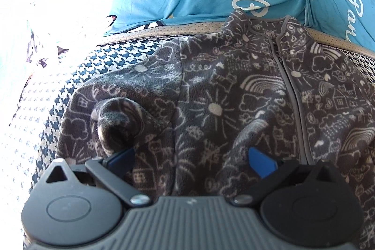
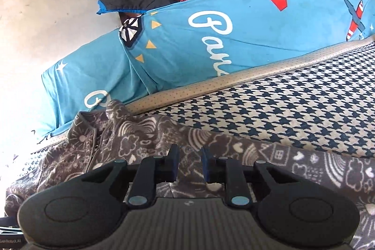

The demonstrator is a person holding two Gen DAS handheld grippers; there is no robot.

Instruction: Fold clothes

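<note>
Fleece jacket [image 1: 234, 97] zipped, spread on houndstooth cover [image 2: 281, 104]. Left gripper [image 1: 192, 158] spread wide, empty. Right gripper [image 2: 190, 163] narrowed, clamping nothing; bare cover at frame right.

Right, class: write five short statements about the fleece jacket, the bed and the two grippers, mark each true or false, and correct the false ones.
1. The fleece jacket lies on a houndstooth cover. True.
2. The jacket's zip is fully open. False: it is closed along the front.
3. The left gripper has its fingers spread wide. True.
4. The right gripper grips a red cloth. False: nothing is between its fingers, which stand a narrow gap apart over the jacket.
5. The pillows behind the jacket are green. False: they are blue with white lettering.
</note>
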